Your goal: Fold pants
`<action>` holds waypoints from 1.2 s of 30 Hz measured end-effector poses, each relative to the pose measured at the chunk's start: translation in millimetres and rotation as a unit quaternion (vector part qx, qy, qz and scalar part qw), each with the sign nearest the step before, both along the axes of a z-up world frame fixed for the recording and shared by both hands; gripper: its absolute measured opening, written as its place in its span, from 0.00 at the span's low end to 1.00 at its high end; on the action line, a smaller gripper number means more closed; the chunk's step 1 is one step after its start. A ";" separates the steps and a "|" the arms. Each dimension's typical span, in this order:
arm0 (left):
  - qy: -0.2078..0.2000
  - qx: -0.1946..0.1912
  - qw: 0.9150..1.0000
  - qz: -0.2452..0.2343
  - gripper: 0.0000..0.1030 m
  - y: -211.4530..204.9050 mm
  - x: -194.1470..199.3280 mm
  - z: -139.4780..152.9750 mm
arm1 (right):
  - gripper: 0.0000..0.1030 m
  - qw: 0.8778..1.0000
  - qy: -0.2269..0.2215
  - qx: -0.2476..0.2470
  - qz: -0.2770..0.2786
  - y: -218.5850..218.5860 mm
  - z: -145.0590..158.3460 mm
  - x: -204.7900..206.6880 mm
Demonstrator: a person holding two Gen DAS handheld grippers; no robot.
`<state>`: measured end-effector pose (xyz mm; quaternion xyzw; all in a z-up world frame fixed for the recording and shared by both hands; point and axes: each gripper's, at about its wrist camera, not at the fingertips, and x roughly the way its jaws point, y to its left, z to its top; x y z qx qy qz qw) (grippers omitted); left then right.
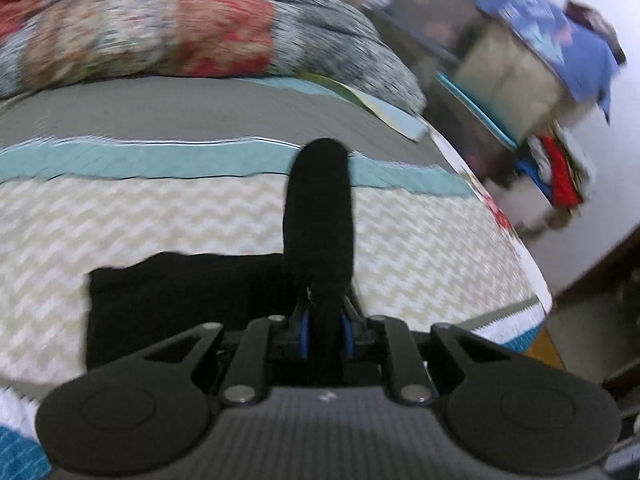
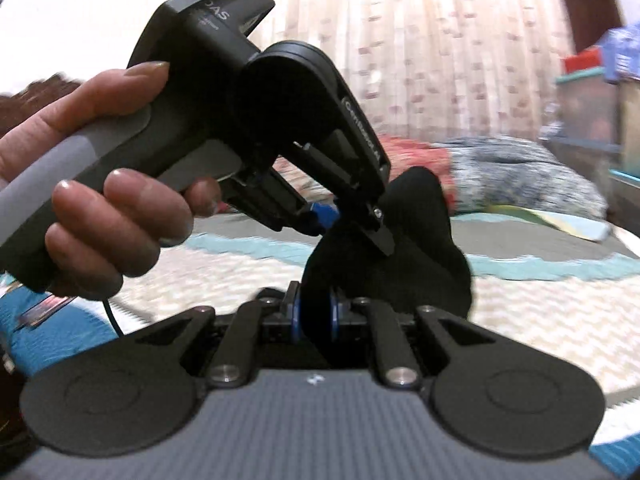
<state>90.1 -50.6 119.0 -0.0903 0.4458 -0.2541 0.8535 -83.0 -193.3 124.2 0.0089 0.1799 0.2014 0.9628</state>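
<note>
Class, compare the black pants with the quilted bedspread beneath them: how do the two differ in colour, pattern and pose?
The black pants are one plain dark colour; the quilted bedspread is pale with a zigzag pattern plus teal and grey bands. The pants are partly lifted, pinched by the left gripper and the right gripper; the bedspread lies flat across the bed. Both are soft fabric.

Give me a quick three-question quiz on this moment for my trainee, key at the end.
1. True or false: the left gripper is shut on the black pants.
2. What does the right gripper clamp?
   A. a pillow
   B. black pants fabric
   C. nothing
3. Which surface lies under the pants?

Key:
1. True.
2. B.
3. The bed's zigzag-patterned bedspread, with a floral pillow at its far end.
</note>
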 end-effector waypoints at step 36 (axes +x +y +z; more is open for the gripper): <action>0.131 -0.044 0.979 0.152 1.00 130.2 -11.4 -116.7 | 0.69 0.932 0.254 0.240 -0.094 -111.6 -59.1 22.5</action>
